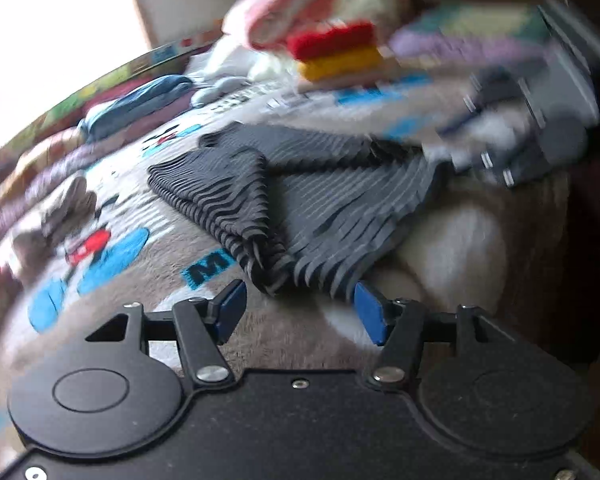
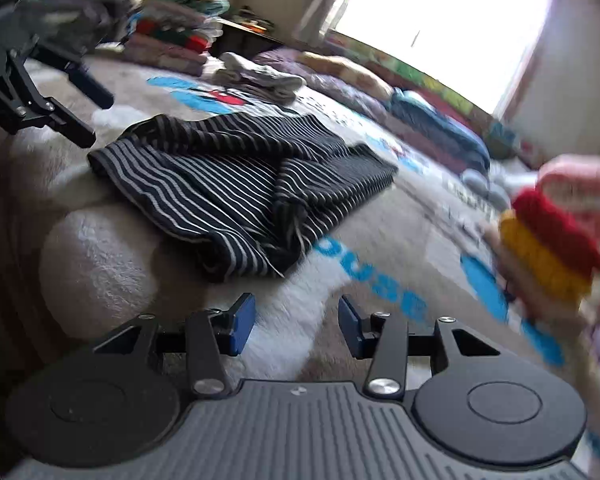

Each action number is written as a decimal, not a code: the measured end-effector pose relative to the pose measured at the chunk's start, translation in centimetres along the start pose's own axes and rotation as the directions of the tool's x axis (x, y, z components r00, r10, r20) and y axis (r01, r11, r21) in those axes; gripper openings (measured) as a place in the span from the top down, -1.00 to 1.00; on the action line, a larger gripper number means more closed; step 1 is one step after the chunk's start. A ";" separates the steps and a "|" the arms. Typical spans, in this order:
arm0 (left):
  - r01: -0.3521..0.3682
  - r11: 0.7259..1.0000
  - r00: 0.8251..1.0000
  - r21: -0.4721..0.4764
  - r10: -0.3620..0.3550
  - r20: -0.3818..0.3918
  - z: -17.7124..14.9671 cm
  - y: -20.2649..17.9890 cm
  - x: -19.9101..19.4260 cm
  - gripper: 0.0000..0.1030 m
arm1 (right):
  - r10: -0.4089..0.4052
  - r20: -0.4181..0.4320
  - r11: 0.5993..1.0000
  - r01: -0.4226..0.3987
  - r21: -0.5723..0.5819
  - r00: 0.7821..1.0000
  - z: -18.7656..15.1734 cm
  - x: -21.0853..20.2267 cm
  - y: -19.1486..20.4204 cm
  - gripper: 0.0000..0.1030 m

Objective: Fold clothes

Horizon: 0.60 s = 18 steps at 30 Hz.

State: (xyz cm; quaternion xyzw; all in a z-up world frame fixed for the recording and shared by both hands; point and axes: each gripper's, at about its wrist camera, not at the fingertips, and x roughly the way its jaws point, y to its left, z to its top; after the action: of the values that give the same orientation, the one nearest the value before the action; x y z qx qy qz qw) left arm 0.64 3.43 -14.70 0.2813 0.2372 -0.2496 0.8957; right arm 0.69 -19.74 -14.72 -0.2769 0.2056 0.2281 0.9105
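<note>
Now both my tongs hang open over the bed, nothing between the jaws.
My left gripper (image 1: 300,312) has the striped garment (image 1: 300,200) just ahead of its tips, partly folded on the printed blanket (image 1: 112,256), its long axis running across both views; my right gripper (image 2: 296,324) sits further off, garment ahead-left, so left is nearer; right view alone shows the folded stack (image 2: 172,36) behind; left view shows the right gripper blurred beyond the garment.
</note>
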 end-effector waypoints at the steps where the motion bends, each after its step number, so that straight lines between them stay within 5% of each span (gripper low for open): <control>1: -0.029 0.998 0.999 0.049 0.029 -0.016 -0.1 -0.5 0.4 -0.15 | -0.004 0.003 1.000 0.004 -0.029 1.000 0.0 0.2 0.3 0.08; 4: -0.105 0.981 0.993 0.163 0.112 -0.034 -0.3 -1.7 1.7 -0.17 | -0.007 0.022 0.993 0.010 -0.118 1.000 0.2 1.1 0.9 0.07; 11: -0.127 0.978 0.992 0.165 0.128 0.008 0.0 -1.3 3.9 -0.17 | 0.042 0.065 0.982 -0.029 -0.188 0.997 1.1 2.8 0.5 -0.12; 15: -0.124 0.980 0.992 0.154 0.119 0.045 0.2 -0.6 4.3 -0.18 | 0.143 0.071 0.970 -0.125 -0.206 0.987 1.3 2.9 -0.1 0.21; 18: -0.159 0.965 0.987 0.209 0.153 0.049 -0.2 -0.7 4.0 -0.18 | 0.146 0.080 0.967 -0.125 -0.222 0.986 1.1 2.5 -0.1 0.23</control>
State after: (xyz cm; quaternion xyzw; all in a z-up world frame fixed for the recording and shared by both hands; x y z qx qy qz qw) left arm 3.19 1.75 -17.35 0.3890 0.1716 -0.2068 0.8812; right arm 3.06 -18.41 -15.07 -0.3482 0.1539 0.3238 0.8661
